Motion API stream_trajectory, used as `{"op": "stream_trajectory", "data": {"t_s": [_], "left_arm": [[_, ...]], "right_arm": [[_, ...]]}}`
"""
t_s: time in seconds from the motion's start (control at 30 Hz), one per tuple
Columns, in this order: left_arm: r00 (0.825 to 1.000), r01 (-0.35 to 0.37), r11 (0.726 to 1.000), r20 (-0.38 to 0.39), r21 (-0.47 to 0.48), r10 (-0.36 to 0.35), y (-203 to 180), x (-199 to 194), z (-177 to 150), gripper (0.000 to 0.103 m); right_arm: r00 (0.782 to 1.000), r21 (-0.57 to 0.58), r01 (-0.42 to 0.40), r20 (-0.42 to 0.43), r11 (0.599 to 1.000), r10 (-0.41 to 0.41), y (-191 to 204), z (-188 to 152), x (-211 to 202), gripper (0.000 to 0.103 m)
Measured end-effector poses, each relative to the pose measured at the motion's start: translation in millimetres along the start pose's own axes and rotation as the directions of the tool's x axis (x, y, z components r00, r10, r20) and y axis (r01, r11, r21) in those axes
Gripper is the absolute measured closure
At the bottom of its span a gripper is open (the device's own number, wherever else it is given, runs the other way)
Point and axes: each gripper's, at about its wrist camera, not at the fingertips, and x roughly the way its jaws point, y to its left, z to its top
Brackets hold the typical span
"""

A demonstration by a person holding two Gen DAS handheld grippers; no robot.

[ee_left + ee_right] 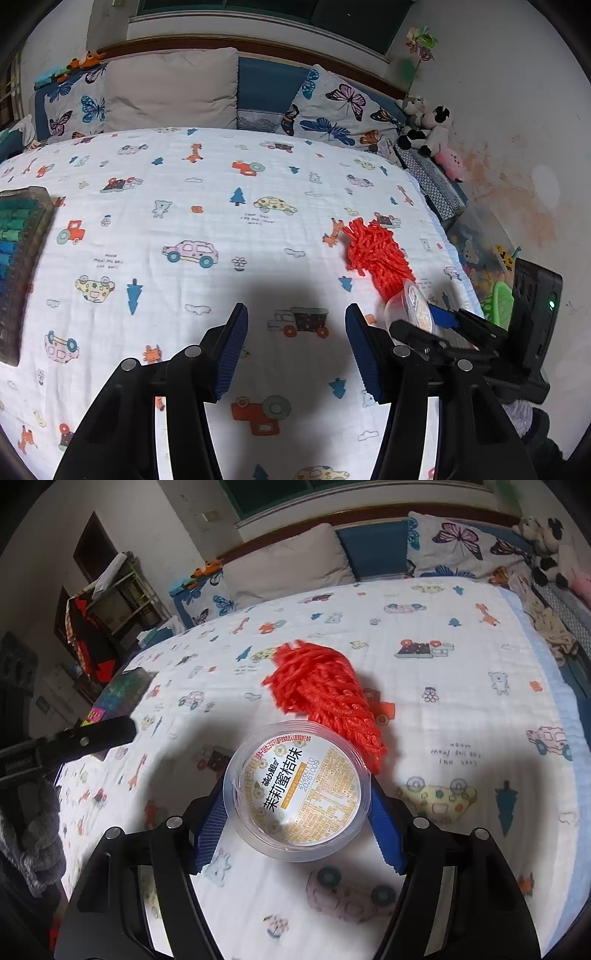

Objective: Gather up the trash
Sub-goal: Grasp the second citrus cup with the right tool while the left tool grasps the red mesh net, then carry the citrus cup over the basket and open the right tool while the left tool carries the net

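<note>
Cup (297, 794) sits clamped between the blue pads of my right gripper (299, 812), one pad pressed on each side of its clear wall; the printed foil lid faces up toward the camera. It is held low over the bed (461, 709), at the near end of a red yarn bundle (325, 698) that lies on the cartoon-print sheet just behind it. I cannot tell whether the cup's base touches the sheet.

From the left wrist view, my left gripper (295, 350) hangs over bare sheet with its jaws about half apart and nothing between the pads. The right gripper (436, 321) shows at that view's right edge with the cup (406, 306) in it, beside the yarn (376, 254).

A dark case of coloured pens (22, 258) lies near the bed's left edge, well apart from both grippers. Pillows (170, 88) stand along the headboard; plush toys (428, 125) sit in the far right corner against the wall
</note>
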Motion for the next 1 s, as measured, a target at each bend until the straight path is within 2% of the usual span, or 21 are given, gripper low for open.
{"op": "stream_trajectory", "data": {"t_s": [0.2,0.43,0.57,0.77,1.0], "left_arm": [[0.999,0.031,0.999,-0.013,-0.016,-0.031,-18.1,9.8,6.4,0.05],[0.999,0.037,0.999,-0.021,0.014,-0.036,-57.1,31.9,20.7,0.05],[0.998,0.043,0.999,-0.034,-0.003,-0.044,-75.3,52.0,32.0,0.05],[0.999,0.006,1.0,-0.053,0.002,-0.006,-96.7,79.9,42.8,0.047],[0.996,-0.051,0.999,-0.076,-0.019,0.049,-103.1,107.1,49.4,0.046]], "right_arm": [[0.999,-0.046,0.049,0.01,0.998,-0.048,4.1,-10.6,-22.6,0.033],[0.996,-0.026,0.084,0.032,0.996,-0.083,-10.6,-23.4,-50.2,0.033],[0.992,-0.007,0.116,0.049,0.993,-0.116,-25.3,-31.1,-68.6,0.033],[0.984,0.043,0.157,0.074,0.987,-0.16,-50.8,-42.0,-96.4,0.033],[0.974,0.087,0.194,0.105,0.977,-0.202,-71.9,-54.0,-129.5,0.033]]}}
